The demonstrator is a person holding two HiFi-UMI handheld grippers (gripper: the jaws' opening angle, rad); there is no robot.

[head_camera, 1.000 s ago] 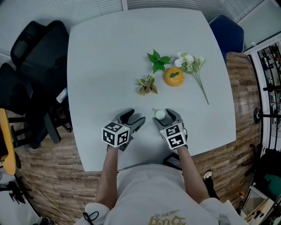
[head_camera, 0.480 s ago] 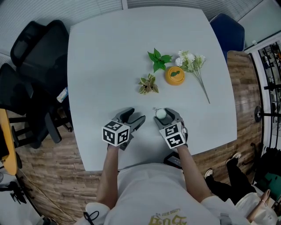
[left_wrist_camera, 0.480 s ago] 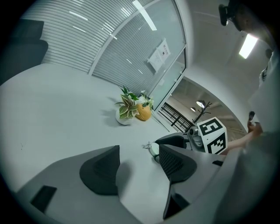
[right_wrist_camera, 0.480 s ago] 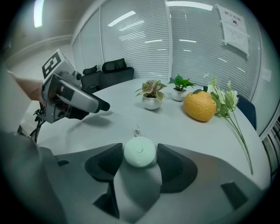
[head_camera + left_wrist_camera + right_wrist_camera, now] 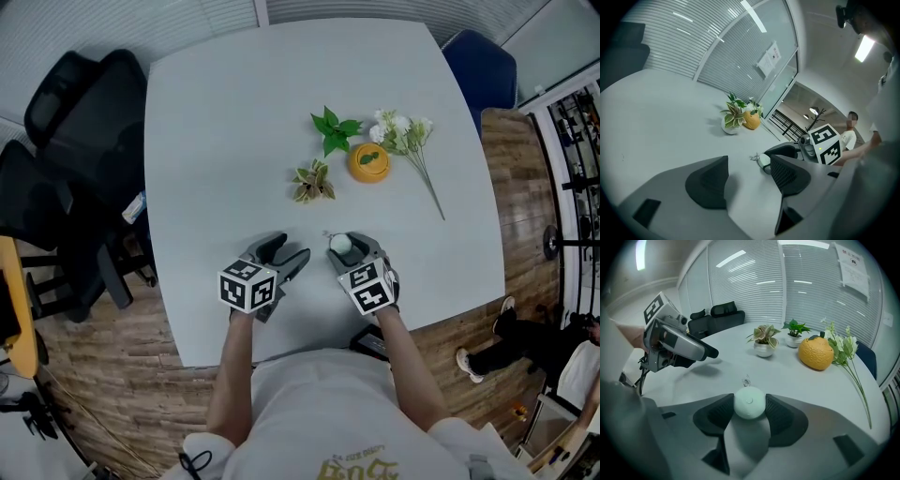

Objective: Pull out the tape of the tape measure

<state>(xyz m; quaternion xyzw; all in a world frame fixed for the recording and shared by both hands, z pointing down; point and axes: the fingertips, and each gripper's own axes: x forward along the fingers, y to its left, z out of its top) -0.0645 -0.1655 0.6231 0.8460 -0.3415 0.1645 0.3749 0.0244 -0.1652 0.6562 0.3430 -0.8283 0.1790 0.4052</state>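
While the right gripper (image 5: 750, 414) sits low in the centre of its own view, the round pale-green tape measure (image 5: 749, 402) lies squarely between its two dark pads. Both pads touch the sides of the case, one on the left and one on the right. These jaws have just been closing and now grip the tape measure at a fairly wide spread. The case rests on the white table (image 5: 225, 141). A small metal loop (image 5: 746, 379) lies on the table just above the case in the right gripper view.

Seen from the head view, the tape measure shows as a pale dot at the tip of the right gripper, a little below and right of the frame's centre. The left gripper (image 5: 286, 251) is just to its left, apart from it. In the left gripper view its jaws stand wide apart with only bare table between them. The tape measure lies beyond the right-hand jaw there, outside the gap.

Further up the head view, well apart from both grippers, stand two small potted plants (image 5: 314, 180), an orange-shaped object (image 5: 369, 161) and a spray of white flowers (image 5: 405, 133).
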